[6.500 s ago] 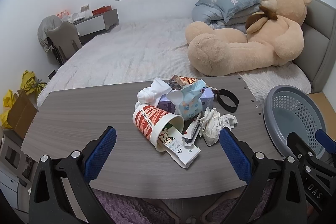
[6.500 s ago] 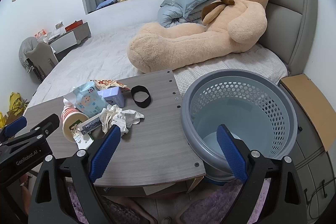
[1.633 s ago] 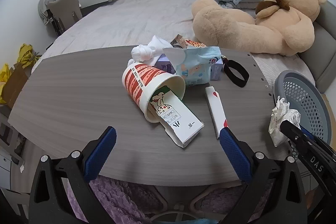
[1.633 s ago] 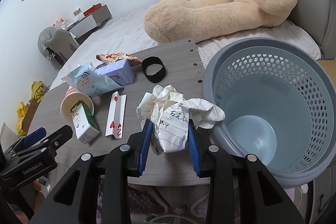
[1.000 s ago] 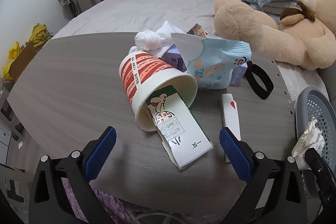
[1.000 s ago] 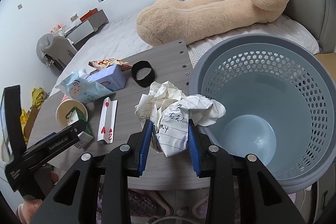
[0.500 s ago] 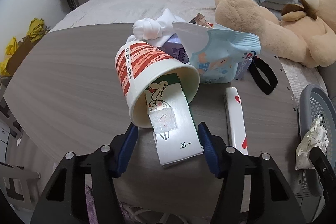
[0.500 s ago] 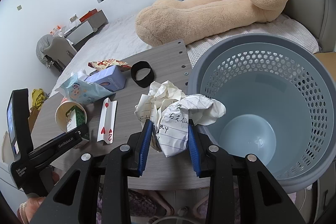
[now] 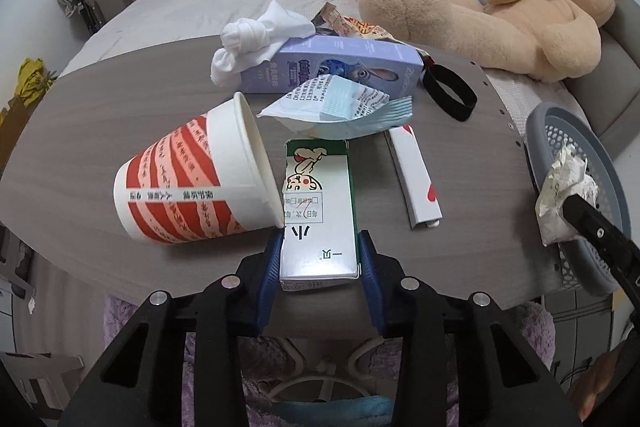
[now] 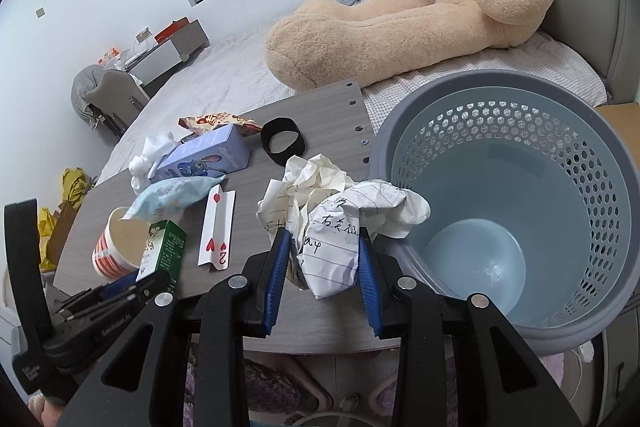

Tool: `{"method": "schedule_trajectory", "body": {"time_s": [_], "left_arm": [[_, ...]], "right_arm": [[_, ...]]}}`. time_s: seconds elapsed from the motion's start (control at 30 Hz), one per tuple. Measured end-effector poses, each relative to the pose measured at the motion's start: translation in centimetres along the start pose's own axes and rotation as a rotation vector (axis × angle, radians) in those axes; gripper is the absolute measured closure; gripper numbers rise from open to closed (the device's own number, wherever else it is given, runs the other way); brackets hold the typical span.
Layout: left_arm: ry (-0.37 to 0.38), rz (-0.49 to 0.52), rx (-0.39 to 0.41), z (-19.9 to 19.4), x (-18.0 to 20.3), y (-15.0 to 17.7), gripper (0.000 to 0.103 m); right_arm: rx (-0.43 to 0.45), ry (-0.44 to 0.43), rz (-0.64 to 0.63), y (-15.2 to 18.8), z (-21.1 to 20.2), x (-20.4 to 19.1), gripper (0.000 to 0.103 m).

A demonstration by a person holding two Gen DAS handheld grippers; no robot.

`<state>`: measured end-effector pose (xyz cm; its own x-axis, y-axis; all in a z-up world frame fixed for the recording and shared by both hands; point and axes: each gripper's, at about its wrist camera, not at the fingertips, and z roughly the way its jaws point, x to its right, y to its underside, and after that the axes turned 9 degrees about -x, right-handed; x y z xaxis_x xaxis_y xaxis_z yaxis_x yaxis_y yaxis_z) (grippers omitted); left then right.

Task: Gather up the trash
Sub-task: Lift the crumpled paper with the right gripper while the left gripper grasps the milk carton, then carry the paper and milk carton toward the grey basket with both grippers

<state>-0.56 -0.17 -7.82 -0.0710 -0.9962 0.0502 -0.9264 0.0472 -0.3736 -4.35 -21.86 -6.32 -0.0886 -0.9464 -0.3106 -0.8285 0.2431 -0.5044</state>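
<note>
Your left tool (image 9: 319, 259) grips the milk box (image 9: 319, 215), your right tool (image 10: 323, 259) grips crumpled paper (image 10: 340, 219), but the basket (image 10: 600, 311) is empty.

Left tool (image 9: 319, 261) clamped — right tool (image 10: 323, 255) likewise, both angled down.

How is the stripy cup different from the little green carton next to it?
The stripy cup is round with red and white stripes; the green carton is a flat-sided box with a cartoon drawing. The cup is wider than the carton. The cup lies loose on the table, while the carton's near end is pinched by the left gripper. Both lie on their sides and touch each other.
</note>
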Motion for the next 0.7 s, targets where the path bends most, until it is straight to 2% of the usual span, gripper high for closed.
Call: {"method": "schedule_trajectory", "body": {"time_s": [0.27, 0.33, 0.4, 0.43, 0.63, 0.67, 0.7], "left_arm": [[0.034, 0.047, -0.034, 0.4, -0.1, 1.3, 0.066], [0.035, 0.055, -0.033, 0.4, 0.1, 1.3, 0.062], [0.024, 0.056, -0.028, 0.5, 0.1, 1.3, 0.052], [0.023, 0.056, -0.027, 0.6, 0.1, 1.2, 0.051], [0.015, 0.062, -0.013, 1.3, 0.2, 0.2, 0.051], [0.020, 0.063, -0.009, 1.4, 0.2, 0.0, 0.051], [0.021, 0.064, -0.006, 1.3, 0.2, -0.1, 0.056]], "right_arm": [[0.018, 0.007, -0.016, 0.5, -0.9, -1.0, 0.070], [0.021, 0.008, -0.020, 0.6, -1.1, -1.3, 0.070], [0.021, 0.010, -0.024, 0.5, -1.1, -1.4, 0.070], [0.021, 0.011, -0.027, 0.6, -1.1, -1.5, 0.070], [0.018, 0.015, -0.026, 0.5, -1.0, -1.5, 0.070], [0.017, 0.017, -0.024, 0.5, -1.0, -1.4, 0.070], [0.015, 0.018, -0.023, 0.5, -0.9, -1.4, 0.070]]}}
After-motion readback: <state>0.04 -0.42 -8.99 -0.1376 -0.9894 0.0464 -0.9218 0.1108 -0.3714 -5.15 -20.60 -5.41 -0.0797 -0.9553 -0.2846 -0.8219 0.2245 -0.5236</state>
